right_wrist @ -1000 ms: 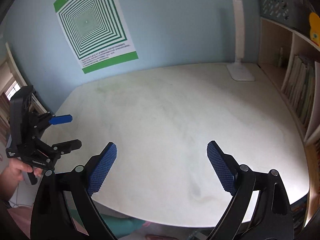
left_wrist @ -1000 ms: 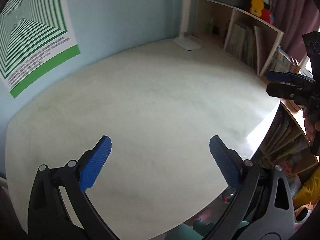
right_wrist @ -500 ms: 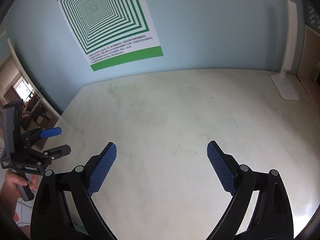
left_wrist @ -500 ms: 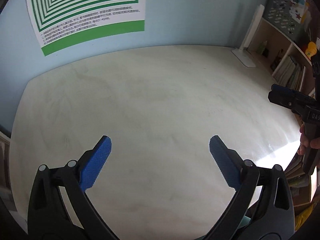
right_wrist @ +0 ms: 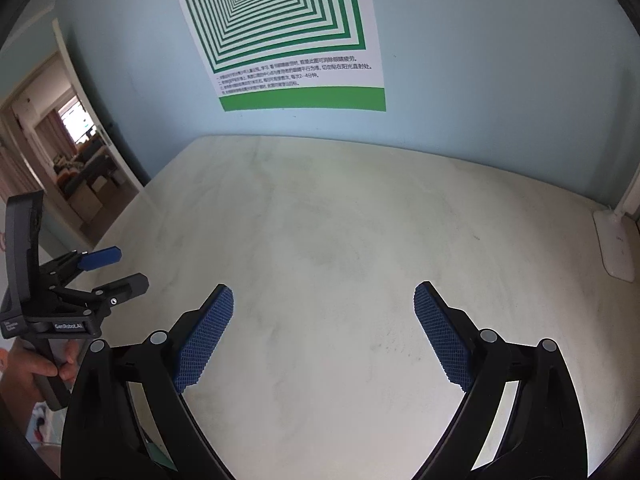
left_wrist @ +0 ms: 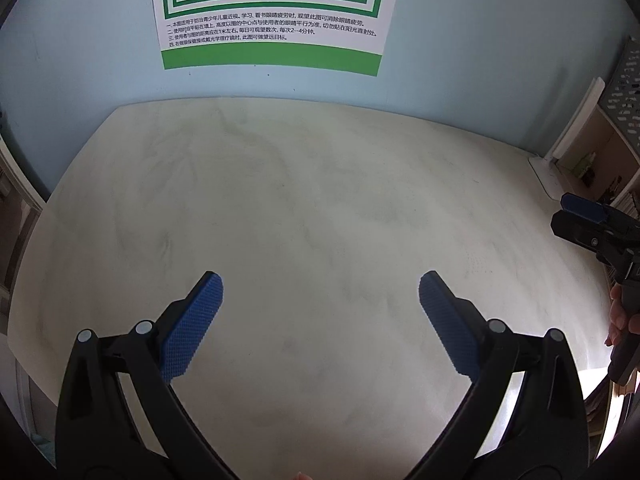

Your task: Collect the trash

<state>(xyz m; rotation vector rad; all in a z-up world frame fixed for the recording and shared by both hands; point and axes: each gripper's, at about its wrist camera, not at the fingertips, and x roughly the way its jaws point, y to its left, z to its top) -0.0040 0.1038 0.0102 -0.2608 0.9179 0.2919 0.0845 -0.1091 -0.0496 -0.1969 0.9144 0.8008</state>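
Tabletop point(left_wrist: 320, 208) fills both wrist views now, pale and marbled, where a second ago the left camera was angled off toward the bookshelf at the right; both views have swung round to face the blue wall square-on. That reads as a scan of the desk for something to pick up, and so far it turns up nothing: no trash shows anywhere on the surface in either view, so the task's thing is either out of frame or hidden, and I cannot say which.

Going from the left: a doorway point(right_wrist: 72, 152) opens onto another room at the far left of the right wrist view. Next comes the left gripper point(left_wrist: 320, 292), its blue pads spread wide with nothing between them, hovering above the near part of the desk and held by a hand point(right_wrist: 28, 364) at its handle. Above the middle of the desk hangs a green-and-white poster point(left_wrist: 272, 12) of nested squares with lines of print beneath. The right gripper point(right_wrist: 324, 300) is likewise spread wide and empty, just right of its partner. At the far right edge a white lamp base point(right_wrist: 614, 244) rests on the desk, with shelving point(left_wrist: 600, 152) beyond it.

Nothing stands in the way on the desk; the hindrance, in my judgement, is simply that no target is yet in sight.
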